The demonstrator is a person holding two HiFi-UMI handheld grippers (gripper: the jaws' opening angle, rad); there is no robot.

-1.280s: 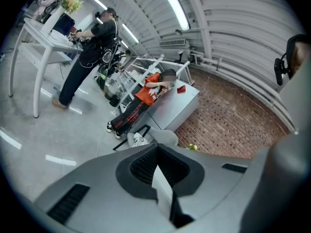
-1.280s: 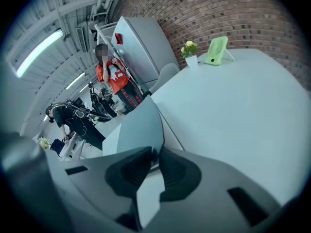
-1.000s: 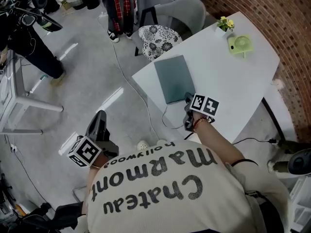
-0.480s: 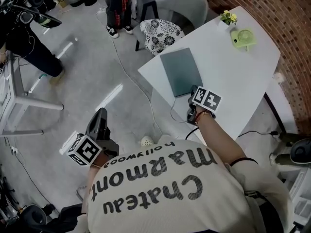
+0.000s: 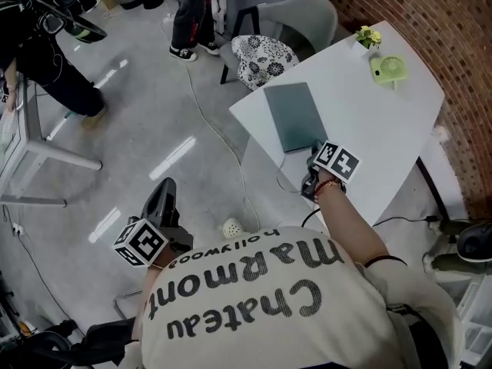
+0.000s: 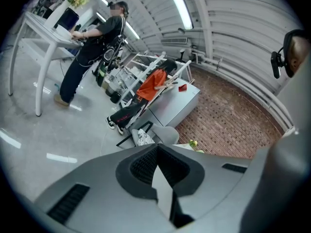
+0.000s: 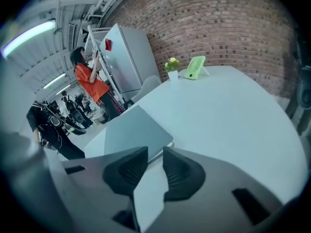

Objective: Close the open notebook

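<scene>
The notebook (image 5: pixel 296 115) lies shut and flat on the white table (image 5: pixel 377 129), its grey-green cover up. In the right gripper view the notebook (image 7: pixel 131 130) sits just beyond my jaws, near the table's (image 7: pixel 218 110) left edge. My right gripper (image 5: pixel 314 147) hovers at the notebook's near corner. The right gripper (image 7: pixel 155 152) is open; its jaws have just been opening and nothing is between them. My left gripper (image 5: pixel 165 189) hangs low beside my body over the floor, far from the table. In its own view the left gripper (image 6: pixel 156 147) has its pads together and empty.
A green desk fan (image 5: pixel 387 69) and a small flower pot (image 5: pixel 367 37) stand at the table's far end. A grey chair with a floral cushion (image 5: pixel 265 56) sits behind the table. A cable (image 5: pixel 223 137) runs over the floor. People (image 5: pixel 54 60) stand at the left and back.
The right gripper's jaws stand a little wider at the notebook's near corner. The left gripper has drifted slightly down and sideways over the floor. The notebook has not moved.
</scene>
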